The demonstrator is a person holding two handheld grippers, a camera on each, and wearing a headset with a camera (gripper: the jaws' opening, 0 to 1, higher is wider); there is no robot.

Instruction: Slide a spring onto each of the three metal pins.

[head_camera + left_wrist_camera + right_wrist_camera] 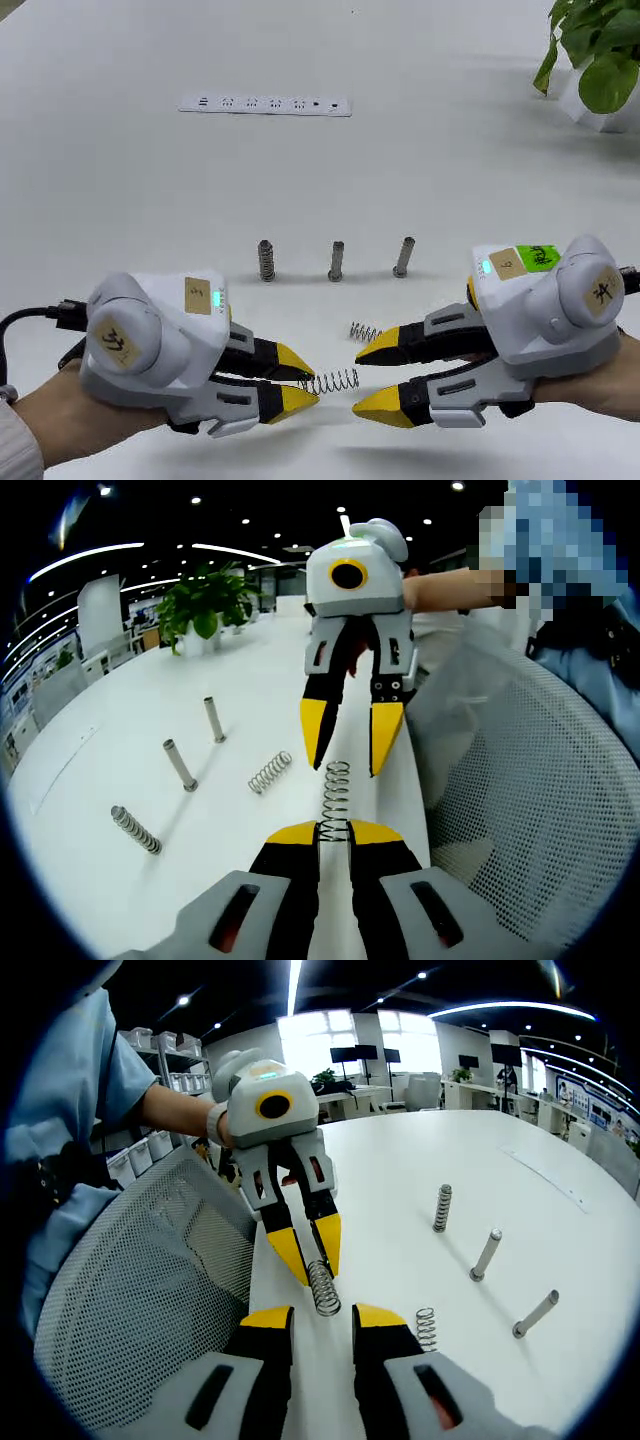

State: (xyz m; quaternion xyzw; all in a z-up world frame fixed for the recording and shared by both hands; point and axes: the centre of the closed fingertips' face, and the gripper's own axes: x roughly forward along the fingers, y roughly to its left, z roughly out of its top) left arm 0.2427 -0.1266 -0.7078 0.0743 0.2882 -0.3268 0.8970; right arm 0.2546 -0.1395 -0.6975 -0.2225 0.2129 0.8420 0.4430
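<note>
Three metal pins stand upright in a row on the white table. The left pin (266,262) carries a spring; the middle pin (336,261) and right pin (404,257) are bare. My left gripper (297,379) is shut on one end of a spring (332,381), which sticks out level toward my right gripper (376,376). The right gripper is open, its yellow tips just off the spring's free end. From the left gripper view the held spring (335,785) points at the right gripper (346,736). A loose spring (364,332) lies on the table behind them.
A white power strip (265,104) lies far back on the table. A potted plant (595,50) stands at the back right corner. A mesh chair (150,1300) sits at the table's near edge, beside a person in blue.
</note>
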